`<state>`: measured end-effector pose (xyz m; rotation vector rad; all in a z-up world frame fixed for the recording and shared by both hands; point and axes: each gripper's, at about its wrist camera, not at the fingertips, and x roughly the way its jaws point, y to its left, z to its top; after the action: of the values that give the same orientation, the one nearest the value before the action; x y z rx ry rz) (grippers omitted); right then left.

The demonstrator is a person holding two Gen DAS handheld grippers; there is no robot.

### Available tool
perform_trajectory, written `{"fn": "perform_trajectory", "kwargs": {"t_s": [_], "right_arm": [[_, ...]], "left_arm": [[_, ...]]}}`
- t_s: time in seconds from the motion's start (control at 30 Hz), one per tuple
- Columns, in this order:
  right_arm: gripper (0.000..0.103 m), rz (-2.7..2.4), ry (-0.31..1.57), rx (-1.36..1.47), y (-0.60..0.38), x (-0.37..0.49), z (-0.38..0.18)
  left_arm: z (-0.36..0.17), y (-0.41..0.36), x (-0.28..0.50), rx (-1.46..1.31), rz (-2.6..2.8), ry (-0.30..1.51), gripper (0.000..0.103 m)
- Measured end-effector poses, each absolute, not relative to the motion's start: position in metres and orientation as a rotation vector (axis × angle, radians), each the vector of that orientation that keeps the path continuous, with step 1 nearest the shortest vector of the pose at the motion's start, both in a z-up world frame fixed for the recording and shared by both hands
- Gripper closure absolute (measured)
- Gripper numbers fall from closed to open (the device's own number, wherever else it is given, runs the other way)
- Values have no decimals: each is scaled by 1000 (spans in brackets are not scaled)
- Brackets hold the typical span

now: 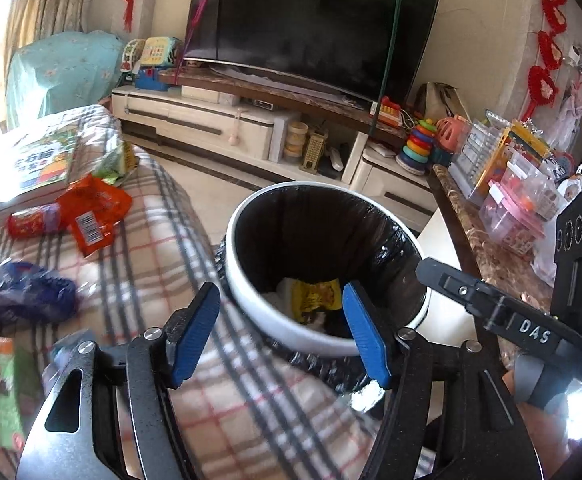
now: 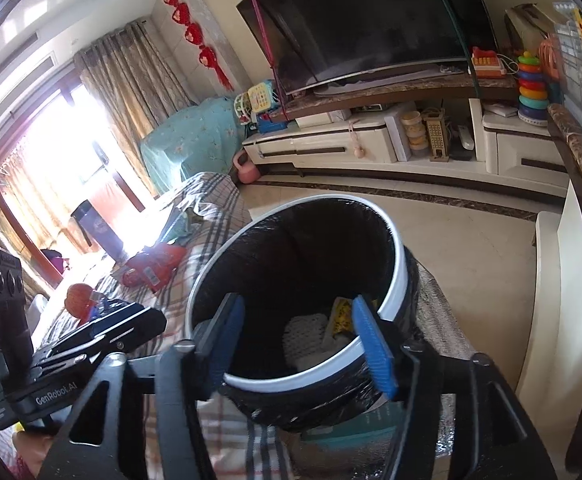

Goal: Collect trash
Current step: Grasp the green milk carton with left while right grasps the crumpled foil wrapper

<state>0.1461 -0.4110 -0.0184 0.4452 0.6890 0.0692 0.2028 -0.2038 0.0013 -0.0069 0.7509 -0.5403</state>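
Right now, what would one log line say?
left gripper: open, empty | right gripper: open, empty | white-rimmed black-lined bin: holds yellow wrapper

- My left gripper (image 1: pixel 281 334) is spread with nothing between the pads, and the trash bin (image 1: pixel 251 280) has its mouth wide open at center frame, so it's a straight drop in.
- Lower left of the frame, the plaid couch (image 1: pixel 163 248) is littered: orange wrapper (image 1: pixel 91 216), blue bag (image 1: pixel 23 292).
- My right gripper (image 2: pixel 297 344) crowds the bin's right rim.
- Marble-topped table (image 1: pixel 487 248) walls off the right edge.
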Motion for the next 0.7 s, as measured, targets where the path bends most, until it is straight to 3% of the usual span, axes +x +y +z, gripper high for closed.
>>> {"fn": "perform_trajectory", "kwargs": {"t_s": [0.17,0.7], "right_arm": [[16,96,664,446,-390,134,-14],[14,219,720,392,-301,124,-27]], "left_arm": [[-3,-177,185,-30,-506,753,32],[-17,-74,145,-96,-348,765,31]]}}
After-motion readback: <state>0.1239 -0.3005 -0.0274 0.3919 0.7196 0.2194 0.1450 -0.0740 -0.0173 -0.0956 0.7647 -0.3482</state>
